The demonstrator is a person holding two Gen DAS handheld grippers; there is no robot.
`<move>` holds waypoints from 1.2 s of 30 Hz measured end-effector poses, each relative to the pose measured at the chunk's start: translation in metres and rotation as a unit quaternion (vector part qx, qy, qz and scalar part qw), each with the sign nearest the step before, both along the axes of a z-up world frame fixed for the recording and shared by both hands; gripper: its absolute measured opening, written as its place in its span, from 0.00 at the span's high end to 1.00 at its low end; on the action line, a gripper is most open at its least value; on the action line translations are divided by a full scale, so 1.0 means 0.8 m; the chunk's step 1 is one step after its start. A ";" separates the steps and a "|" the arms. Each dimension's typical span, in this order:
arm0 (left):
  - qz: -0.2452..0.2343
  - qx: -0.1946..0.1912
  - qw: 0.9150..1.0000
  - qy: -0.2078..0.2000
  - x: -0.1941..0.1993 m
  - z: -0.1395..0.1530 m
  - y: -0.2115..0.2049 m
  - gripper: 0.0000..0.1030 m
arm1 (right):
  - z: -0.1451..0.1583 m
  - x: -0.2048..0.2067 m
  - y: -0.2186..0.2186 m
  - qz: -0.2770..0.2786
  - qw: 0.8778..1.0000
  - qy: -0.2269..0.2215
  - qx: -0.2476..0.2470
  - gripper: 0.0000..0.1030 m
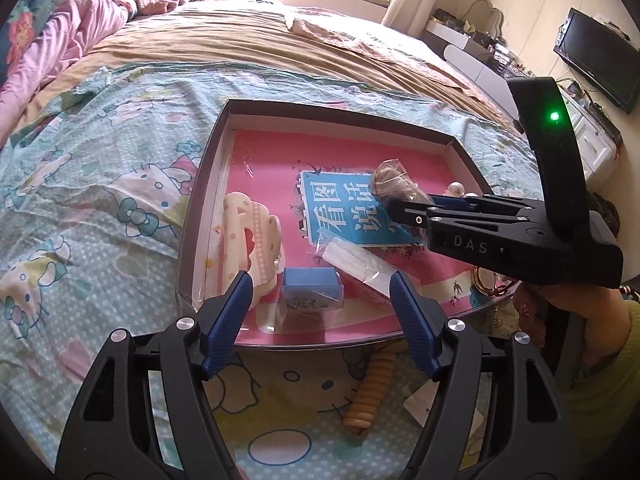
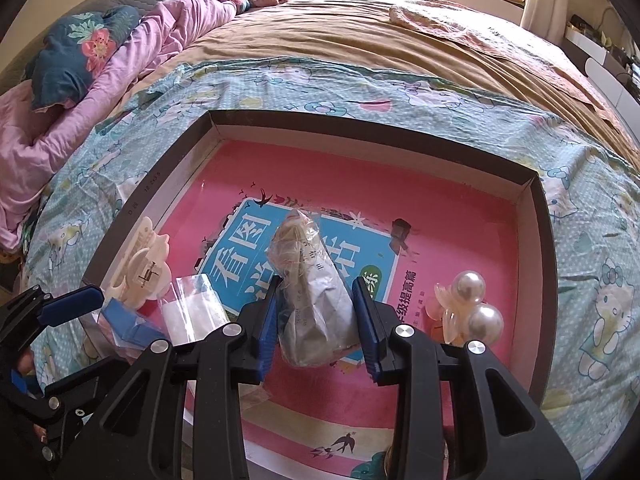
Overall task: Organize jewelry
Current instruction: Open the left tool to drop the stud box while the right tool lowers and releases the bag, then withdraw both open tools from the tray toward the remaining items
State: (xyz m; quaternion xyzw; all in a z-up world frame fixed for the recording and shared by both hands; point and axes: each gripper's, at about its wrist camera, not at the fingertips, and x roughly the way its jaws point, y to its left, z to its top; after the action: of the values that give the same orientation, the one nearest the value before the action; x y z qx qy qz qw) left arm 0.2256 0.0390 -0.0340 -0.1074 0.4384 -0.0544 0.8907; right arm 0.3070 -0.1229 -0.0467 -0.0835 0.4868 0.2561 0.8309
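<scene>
A shallow dark-walled tray (image 2: pixel 538 216) lies on the cartoon-print bedspread (image 1: pixel 80 208), its floor covered by a pink book cover with a blue title panel (image 2: pixel 244 256), and everything here is best placed against that tray. The right gripper (image 2: pixel 316 312) reaches in over the tray's near edge with its blue-padded jaws set narrow, pressing on both sides of a crumpled clear plastic bag (image 2: pixel 310 280) with pale contents that I cannot make out; the bag stands between the pads above the blue title panel, roughly at the tray's middle. From the left wrist view the same bag (image 1: pixel 394 182) shows at the tip of the right gripper (image 1: pixel 394 210), which comes in from the tray's right side. The left gripper (image 1: pixel 320 292) hovers at the tray's near-left corner with its jaws standing wide and nothing pressed between them; a small blue box (image 1: pixel 312 282) sits on the tray floor in the gap, clear of both pads. Just left of that box, against the tray's left wall, lies a cream hair claw clip (image 1: pixel 250 236), and just right of it a small flat clear packet (image 1: pixel 358 262). Near the tray's right wall rests a pearl hair clip (image 2: pixel 474 304). Outside the tray, just past its near edge, a tan beaded bracelet (image 1: pixel 370 394) lies on the bedspread.
</scene>
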 end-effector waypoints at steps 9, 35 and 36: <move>0.004 0.003 1.000 0.000 -0.005 0.001 0.000 0.31 | -0.001 -0.008 -0.013 -0.012 1.000 -0.007 0.015 0.64; 0.033 -0.011 0.999 -0.021 -0.033 0.026 0.014 0.12 | 0.076 -0.085 -0.070 -0.032 0.990 -0.065 0.117 0.21; 0.034 -0.010 0.999 -0.022 -0.035 0.029 0.015 0.11 | 0.078 -0.088 -0.073 -0.033 0.990 -0.067 0.119 0.21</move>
State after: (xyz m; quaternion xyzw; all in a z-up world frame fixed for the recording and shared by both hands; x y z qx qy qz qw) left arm 0.1979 0.0510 -0.0109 -0.1304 0.4140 -0.0307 0.9004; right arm 0.2367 -0.1813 0.0160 0.0154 0.3982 0.2784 0.8739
